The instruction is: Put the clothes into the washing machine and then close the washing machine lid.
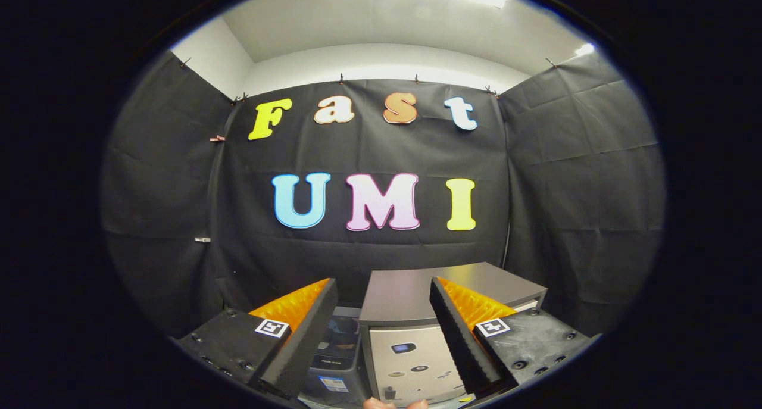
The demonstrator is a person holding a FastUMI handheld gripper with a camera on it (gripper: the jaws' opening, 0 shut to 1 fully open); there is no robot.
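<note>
The washing machine (411,296) is a grey box with a flat top, standing against the black cloth wall just ahead of the fingers. Its pale front panel (411,364) with small controls shows between the fingers. My gripper (381,296) stands open, with a wide gap and nothing between the fingers. The left finger (303,331) and the right finger (458,331) frame the machine's front. I cannot tell from here whether the lid is open or shut.
A darker box-like object (336,349) with a label stands to the left of the washing machine, behind the left finger. A fingertip of a person's hand (393,404) shows below the machine's front. Black cloth walls close the booth on three sides.
</note>
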